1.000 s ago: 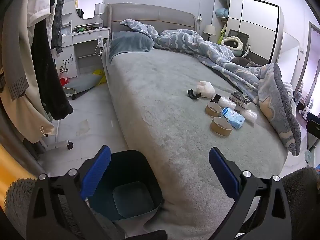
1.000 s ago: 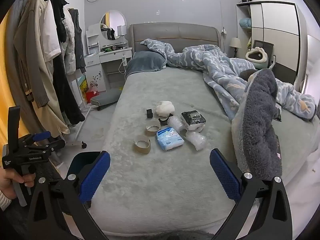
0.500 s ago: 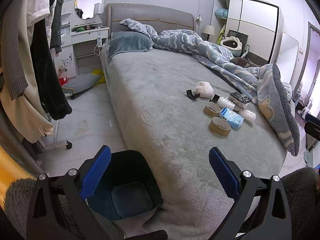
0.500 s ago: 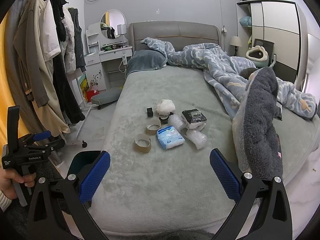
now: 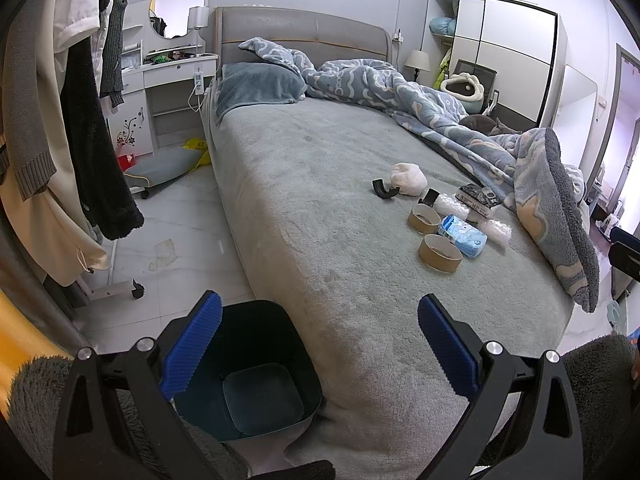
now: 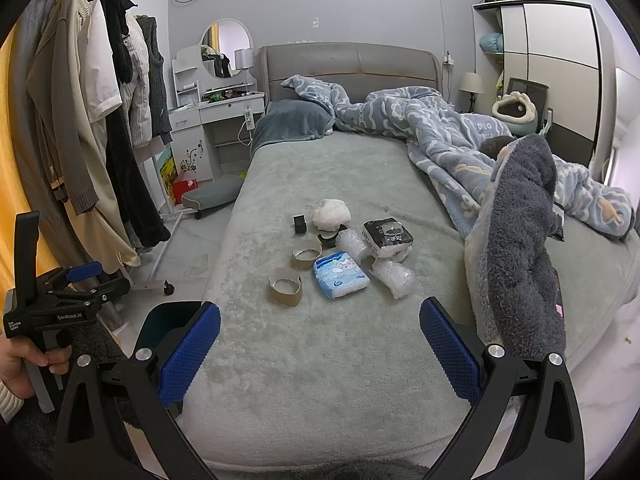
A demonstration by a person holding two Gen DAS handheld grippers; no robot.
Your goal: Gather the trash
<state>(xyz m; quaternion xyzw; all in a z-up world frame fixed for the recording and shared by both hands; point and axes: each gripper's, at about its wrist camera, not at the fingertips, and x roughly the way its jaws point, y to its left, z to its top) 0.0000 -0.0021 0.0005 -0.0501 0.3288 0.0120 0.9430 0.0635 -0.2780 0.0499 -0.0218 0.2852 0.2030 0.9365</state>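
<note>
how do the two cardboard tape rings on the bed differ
The near cardboard ring sits closest to the bed's foot edge; the far cardboard ring lies deeper in the pile. The near one stands apart from the blue tissue pack; the far one sits right at the pack's corner, beside a black piece. Both are brown, empty cores lying flat with the opening up.

I count two cardboard tape rings (image 6: 285,287) (image 6: 306,253), two bubble-wrap rolls (image 6: 393,277) (image 6: 352,241), two black clips (image 6: 300,224) (image 6: 329,238), one blue tissue pack (image 6: 339,274), one white wad (image 6: 331,213), one black-and-white packet (image 6: 387,236), one bin (image 5: 256,372).
</note>
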